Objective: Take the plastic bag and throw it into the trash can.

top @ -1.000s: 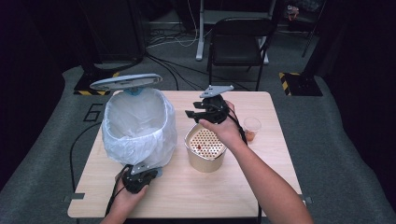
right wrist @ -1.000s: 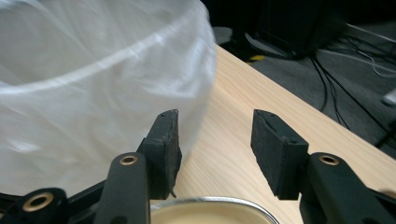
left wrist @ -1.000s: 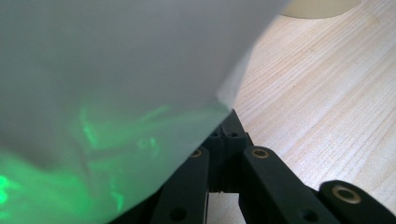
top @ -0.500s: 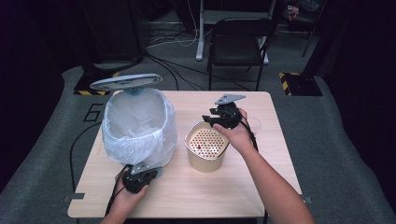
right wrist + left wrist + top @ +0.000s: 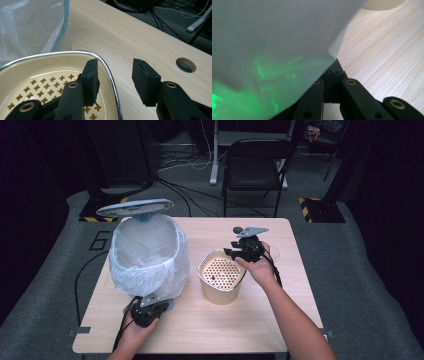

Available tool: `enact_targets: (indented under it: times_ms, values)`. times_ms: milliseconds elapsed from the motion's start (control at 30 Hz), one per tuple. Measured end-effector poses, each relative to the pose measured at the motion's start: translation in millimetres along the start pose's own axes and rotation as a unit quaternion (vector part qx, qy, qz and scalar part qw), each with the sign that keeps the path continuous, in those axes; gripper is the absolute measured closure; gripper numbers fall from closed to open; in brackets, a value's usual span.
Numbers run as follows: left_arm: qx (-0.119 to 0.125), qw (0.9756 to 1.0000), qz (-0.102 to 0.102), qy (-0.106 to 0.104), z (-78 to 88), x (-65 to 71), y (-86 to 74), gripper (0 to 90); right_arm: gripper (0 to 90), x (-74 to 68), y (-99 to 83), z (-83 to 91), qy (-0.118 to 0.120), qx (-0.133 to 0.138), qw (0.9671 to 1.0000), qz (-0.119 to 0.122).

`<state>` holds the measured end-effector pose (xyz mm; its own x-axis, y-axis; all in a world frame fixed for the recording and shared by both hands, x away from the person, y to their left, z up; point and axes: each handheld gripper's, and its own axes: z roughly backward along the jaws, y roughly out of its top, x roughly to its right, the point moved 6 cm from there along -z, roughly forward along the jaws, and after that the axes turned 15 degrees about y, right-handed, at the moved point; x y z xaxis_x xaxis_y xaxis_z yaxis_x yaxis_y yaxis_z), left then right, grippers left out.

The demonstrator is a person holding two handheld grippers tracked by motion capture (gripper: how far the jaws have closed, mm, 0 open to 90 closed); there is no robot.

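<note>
Two jaws of my right gripper [image 5: 115,82] straddle the strainer [image 5: 222,275] rim, half open and just been closing, nothing pinched yet. Left gripper [image 5: 148,309] clamped shut on the bag [image 5: 147,255] beside the strainer.

High view: table [image 5: 200,330] evenly lit from above, surroundings dark, faint soft shadows. Left gripper view: translucent bag [image 5: 274,37] blurred, green glow lower left. Right gripper view: bright; fingers [image 5: 146,82] slightly soft.
</note>
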<state>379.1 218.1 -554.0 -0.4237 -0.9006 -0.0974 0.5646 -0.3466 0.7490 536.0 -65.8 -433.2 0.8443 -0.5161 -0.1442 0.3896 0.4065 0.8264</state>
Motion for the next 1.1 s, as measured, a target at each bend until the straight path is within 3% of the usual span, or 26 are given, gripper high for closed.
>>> enact_targets:
  times_ms: [333,600,733,867,1100]
  values:
    - [-0.002,1.0,-0.001,0.002,0.3,-0.3,-0.2,90.0,64.4,7.4,-18.4,-4.0,0.009,-0.019,0.9995,-0.025]
    - [-0.004,1.0,-0.001,0.002,0.6,-0.4,-0.3,90.0,75.9,6.5,-22.5,-5.5,0.025,-0.022,0.9992,-0.023]
    - [-0.001,1.0,-0.004,-0.003,0.3,-0.4,-0.2,90.0,79.0,4.0,-23.0,-5.0,0.016,-0.026,0.9994,-0.019]
    - [-0.001,1.0,-0.004,-0.003,0.2,-0.4,-0.2,90.0,79.5,2.6,-26.3,-0.5,0.017,-0.024,0.9988,-0.038]
    - [-0.001,1.0,-0.004,-0.003,0.2,-0.4,-0.2,90.0,82.3,-2.4,-34.7,12.9,0.005,-0.023,0.9986,-0.048]
